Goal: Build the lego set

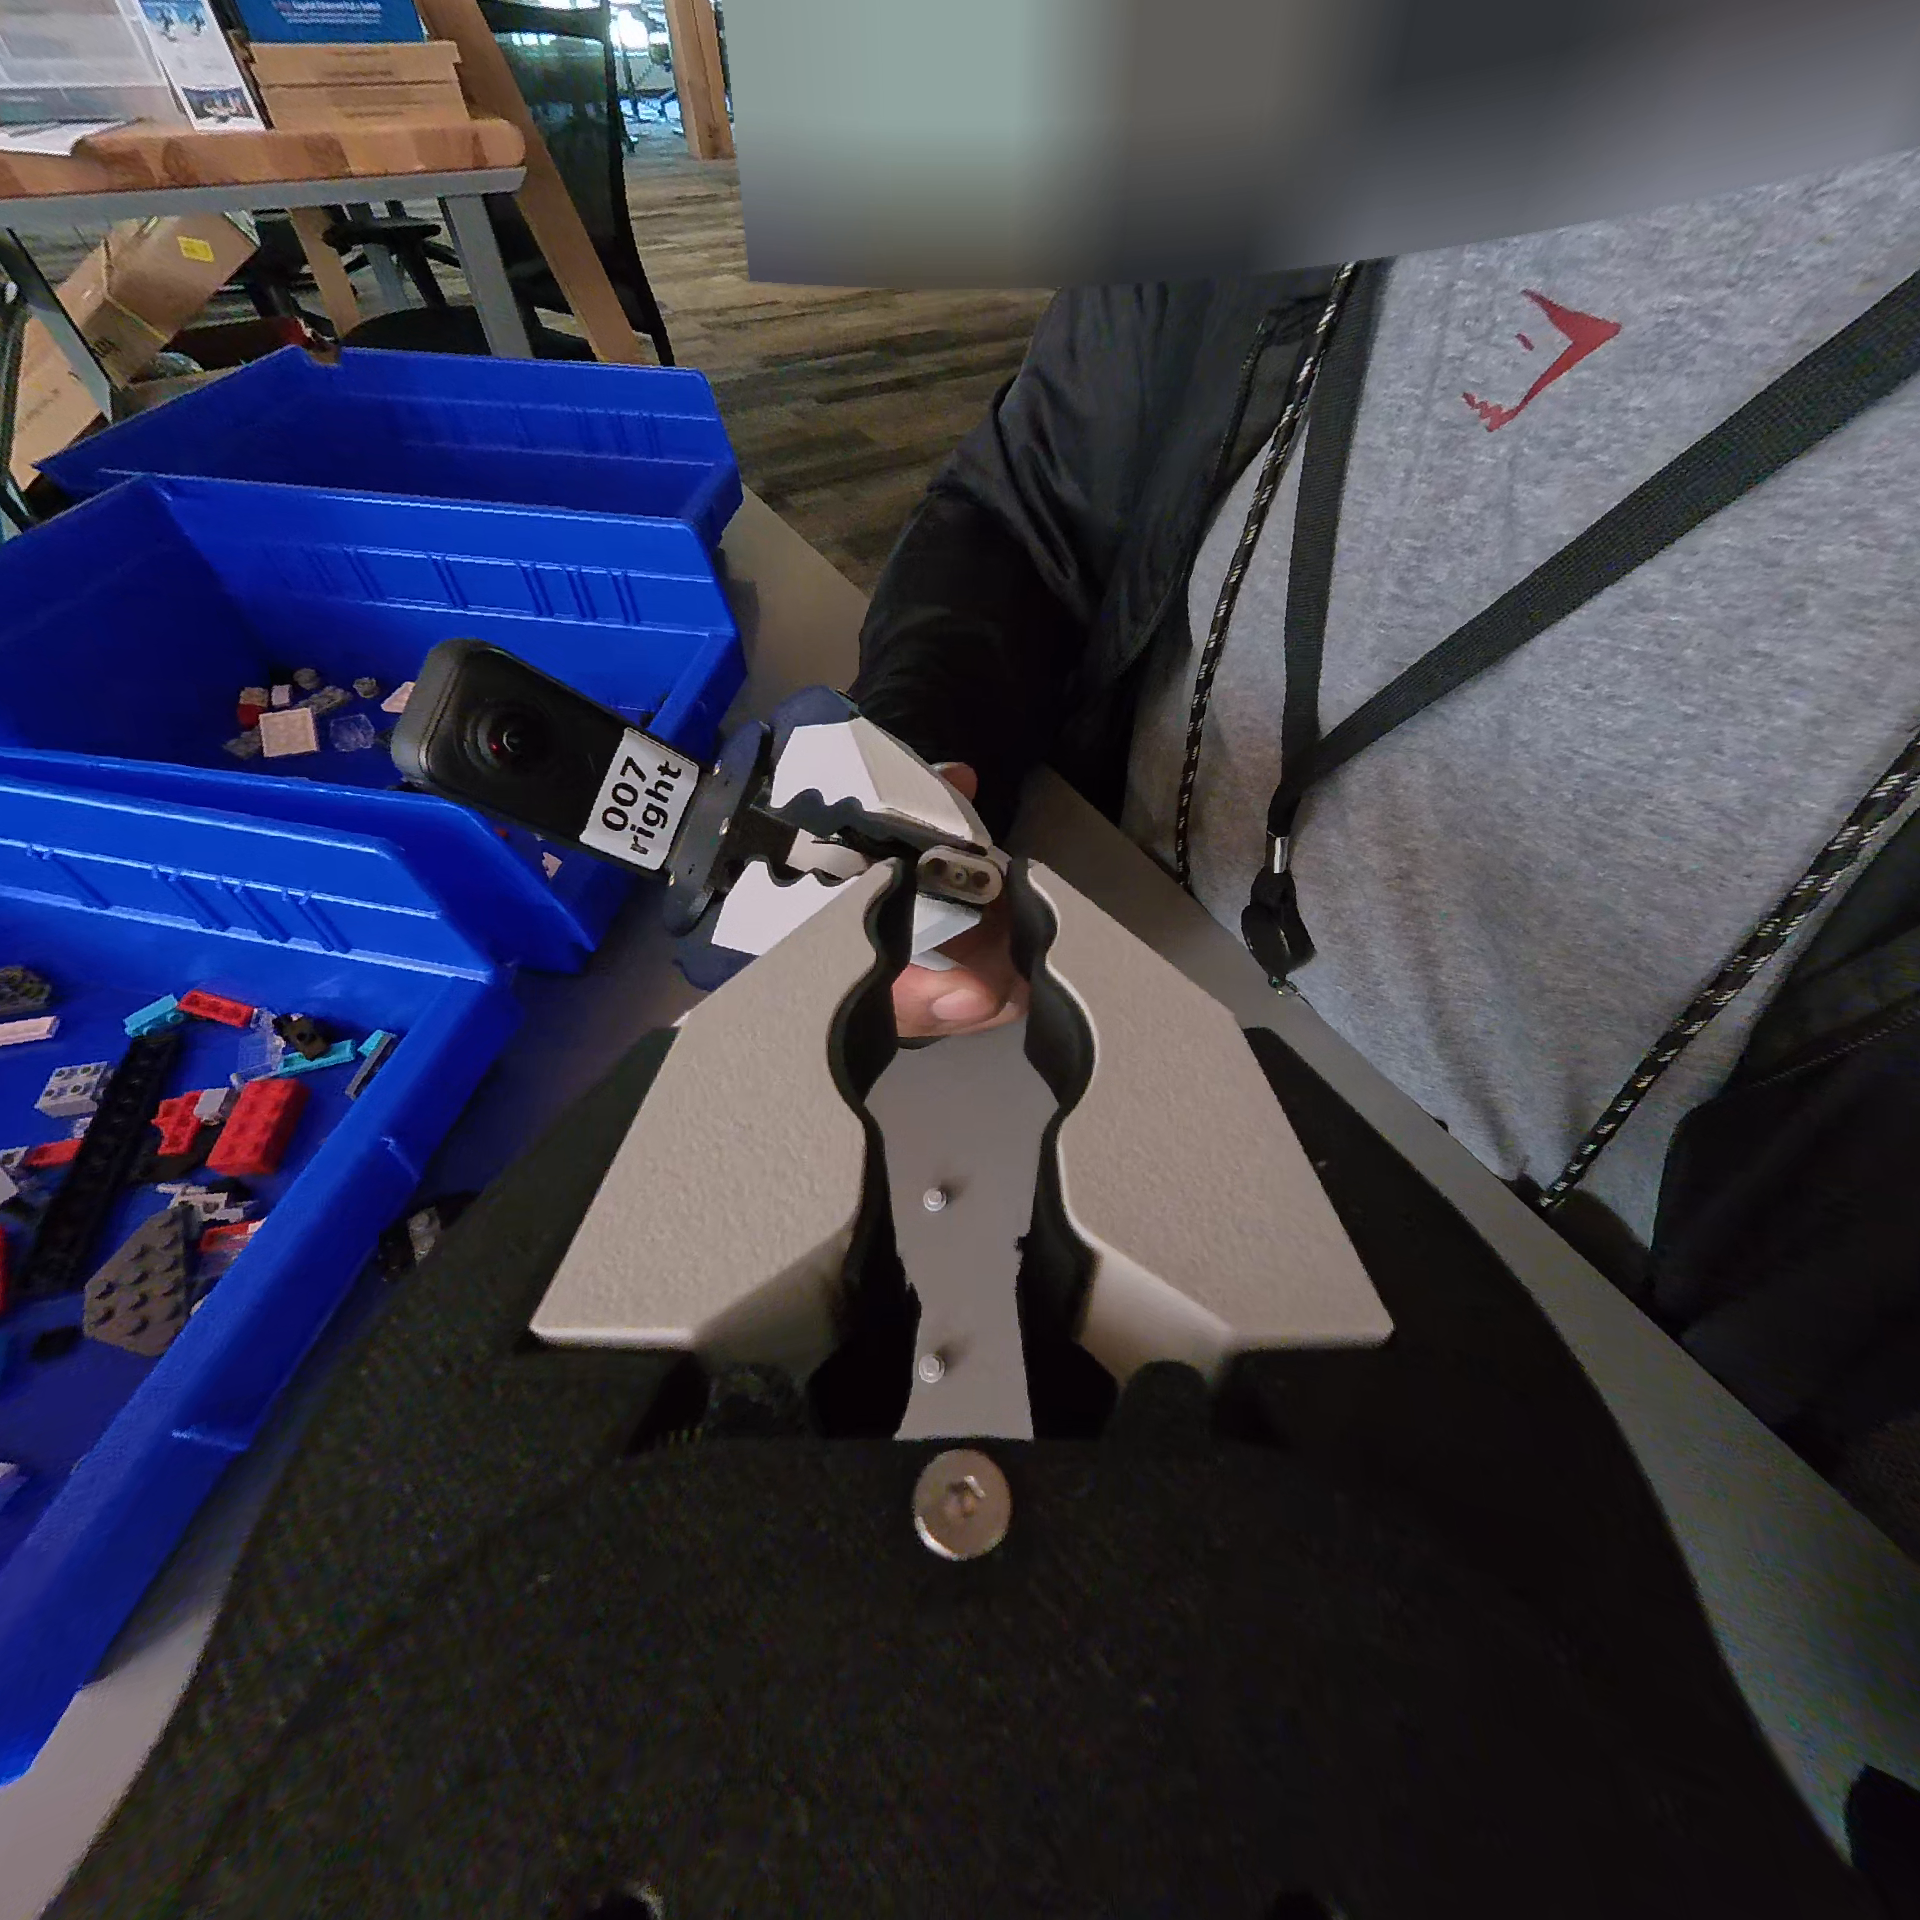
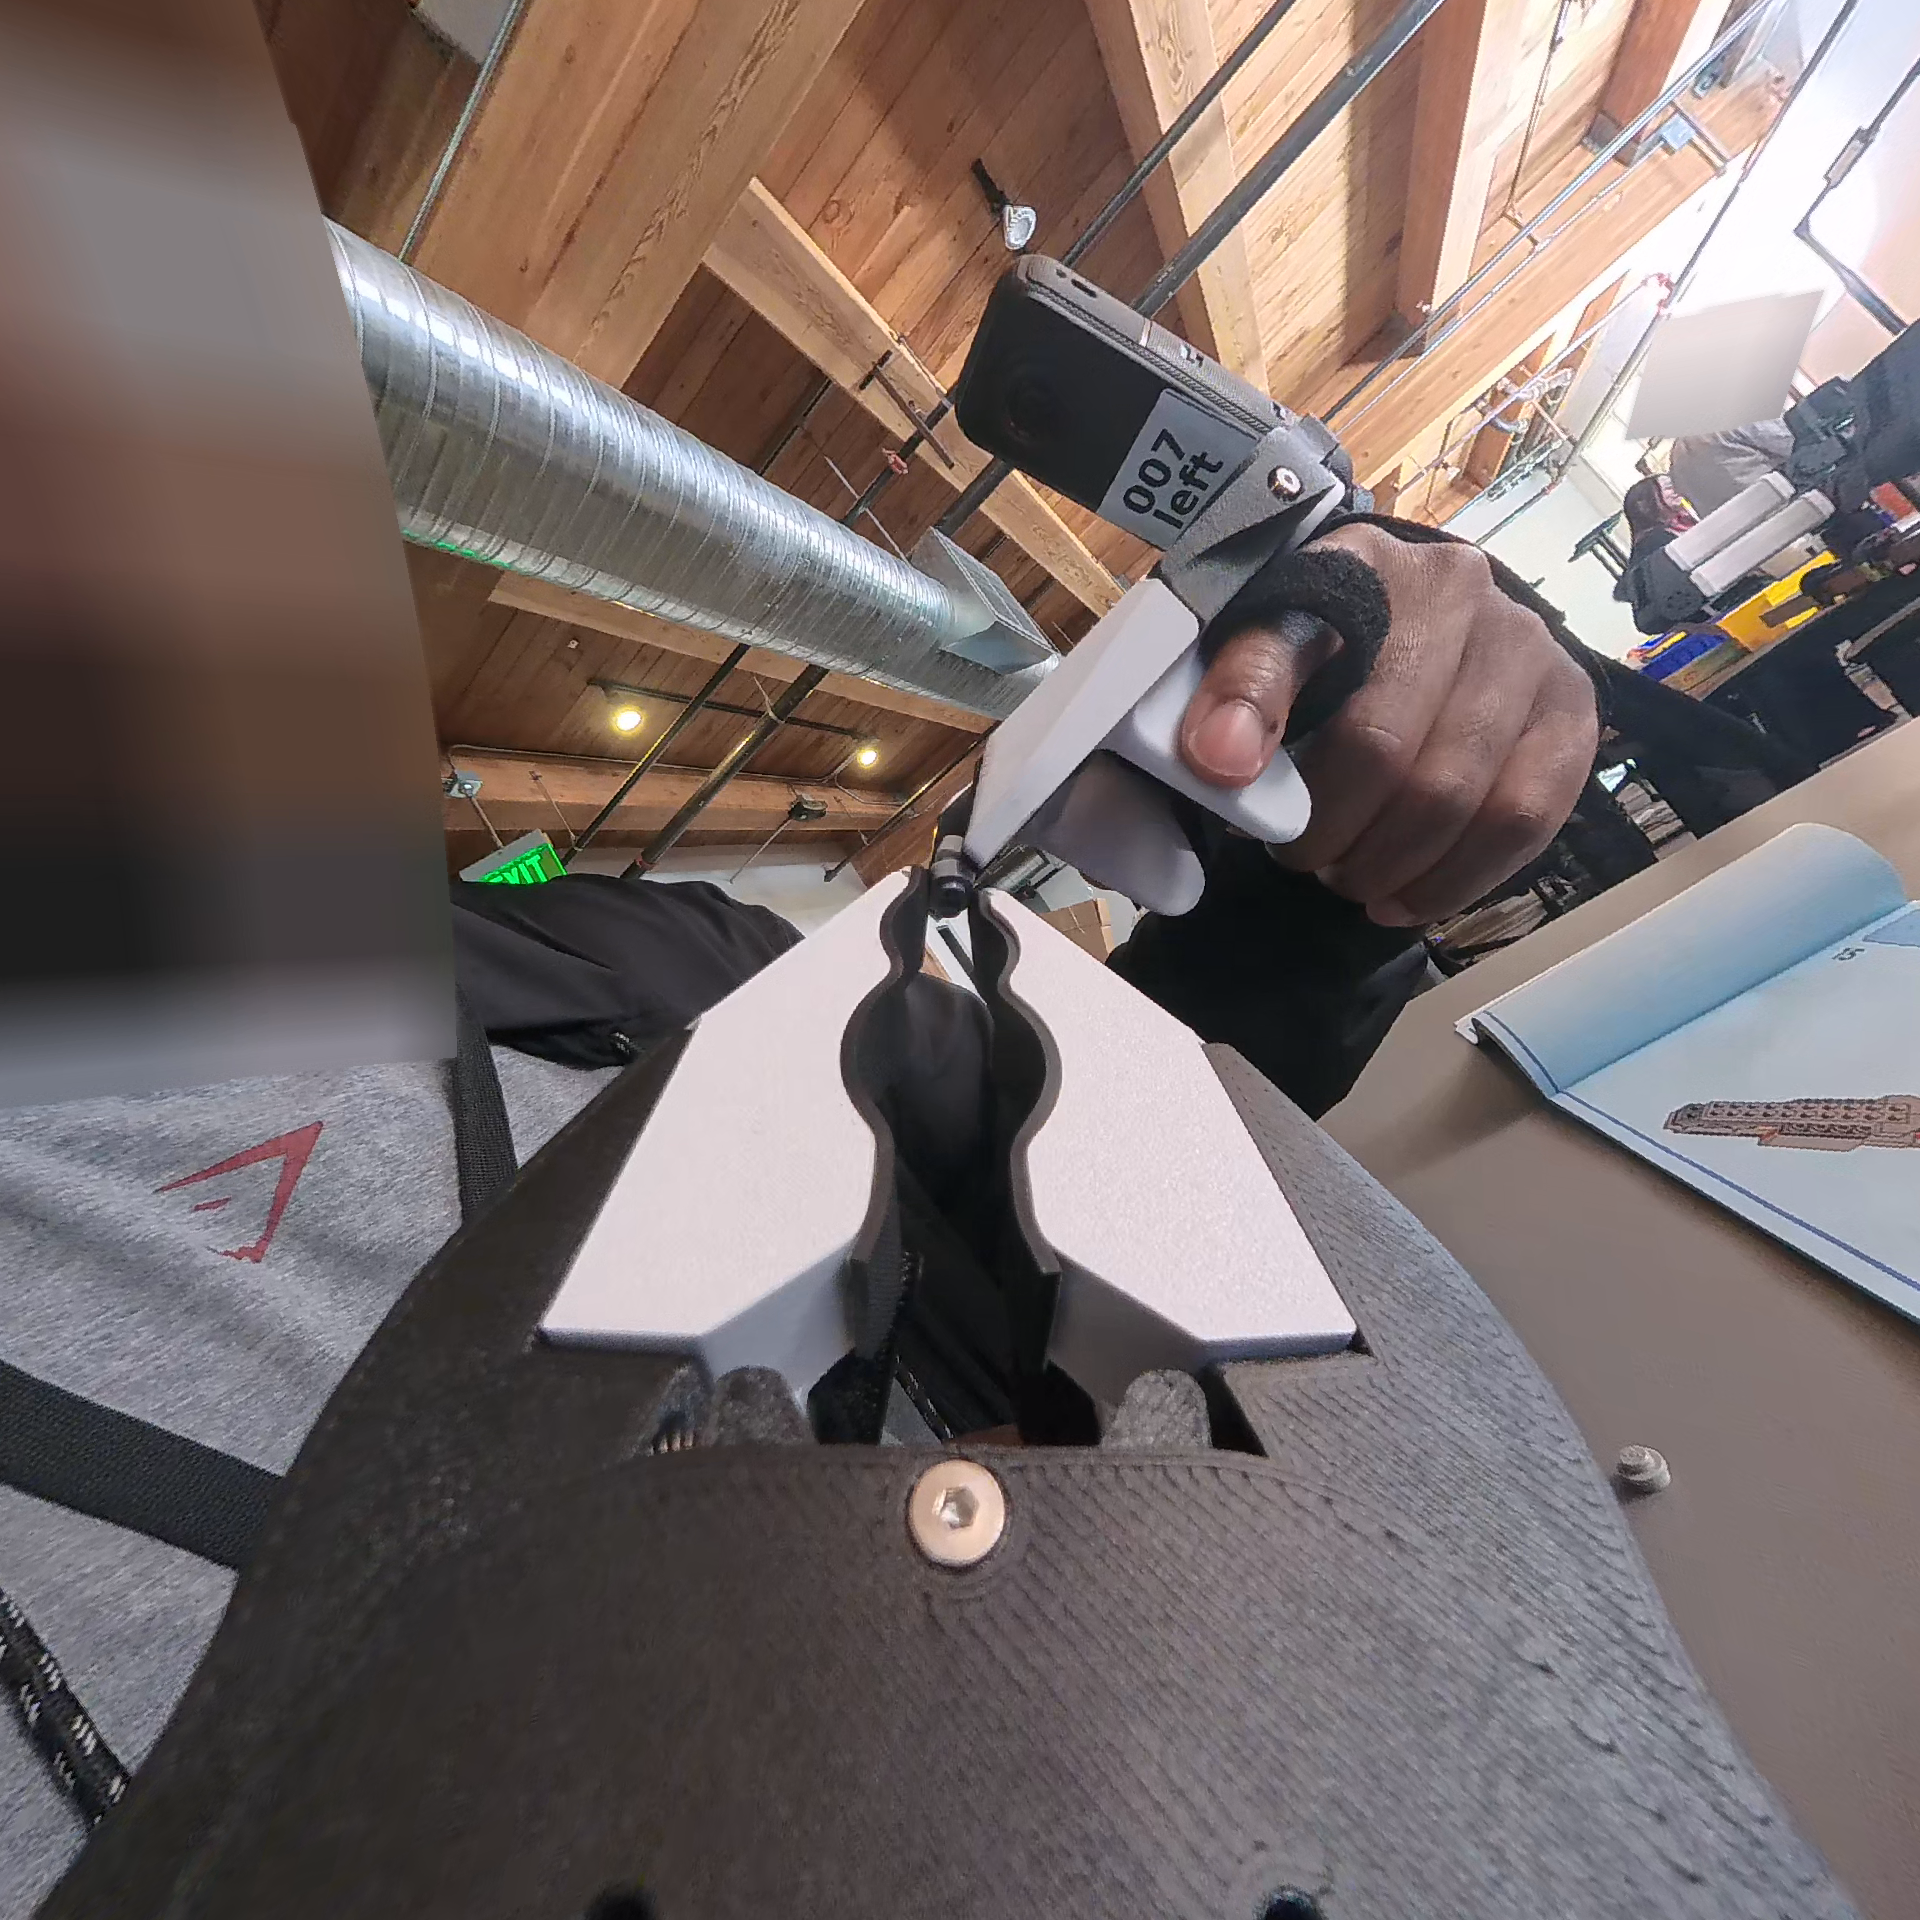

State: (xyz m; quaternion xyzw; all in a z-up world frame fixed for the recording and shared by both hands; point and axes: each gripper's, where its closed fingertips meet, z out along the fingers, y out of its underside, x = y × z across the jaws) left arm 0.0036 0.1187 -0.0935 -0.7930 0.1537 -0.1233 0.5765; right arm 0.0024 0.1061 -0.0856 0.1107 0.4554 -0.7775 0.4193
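Note:
A small grey lego piece (image 1: 961,876) with two holes sits at the point where both grippers meet, lifted above the table in front of a person's chest. My left gripper (image 1: 961,899) has its fingertips closed against the two sides of the piece. My right gripper (image 1: 914,852) comes in from the left and its tips end at the same piece. In the right wrist view my right gripper (image 2: 948,906) is almost shut on the piece (image 2: 948,881), which looks dark there. The left gripper (image 2: 971,847) comes down to it from the upper right.
Three blue bins stand at the left: the near bin (image 1: 447,1039) and middle bin (image 1: 665,665) hold loose lego pieces. An open instruction booklet (image 2: 1714,1091) and a small grey round piece (image 2: 1642,1468) lie on the brown table. The person's torso is close behind the grippers. Less than 4 cm separates the two grippers' tips.

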